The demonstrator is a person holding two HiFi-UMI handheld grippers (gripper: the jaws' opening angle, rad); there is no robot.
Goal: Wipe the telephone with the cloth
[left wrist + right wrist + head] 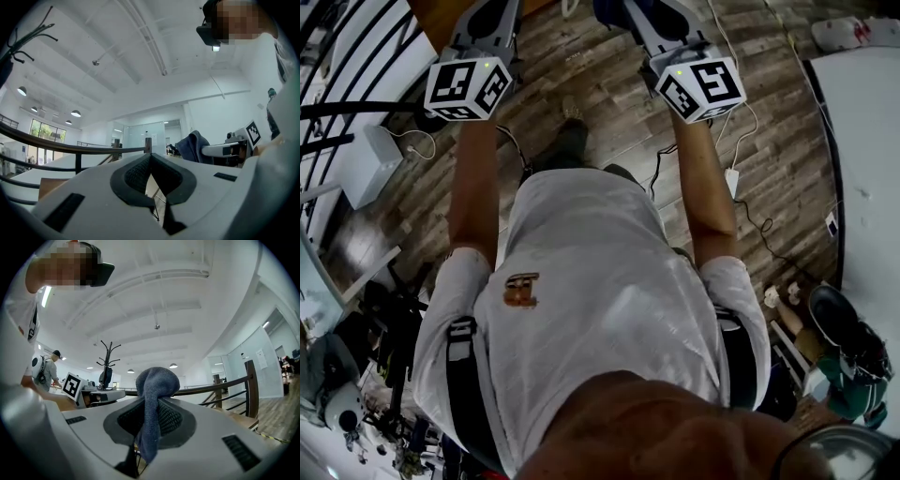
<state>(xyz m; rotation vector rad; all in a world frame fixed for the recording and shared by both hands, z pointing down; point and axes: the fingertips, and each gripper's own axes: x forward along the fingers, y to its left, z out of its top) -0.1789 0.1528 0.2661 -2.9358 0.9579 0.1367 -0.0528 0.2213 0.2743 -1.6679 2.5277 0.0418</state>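
Note:
My right gripper [157, 399] is shut on a blue-grey cloth [154, 385], which bulges above the jaws and hangs down between them. My left gripper [150, 157] is shut with nothing between its pads. Both point up and level, towards the ceiling and far walls. From the left gripper view the cloth [194, 144] shows in the other gripper at the right. In the head view only the two marker cubes show, the left cube [467, 86] and the right cube [703, 86], held out over the floor; the jaws are cut off at the top edge. No telephone is in any view.
Below me is a wooden floor [609, 103] with cables [741, 187] and a white box [370, 164] at the left. A white table [862, 141] runs along the right. A dark railing [70, 149], a coat stand [107, 366] and another person [49, 369] stand around.

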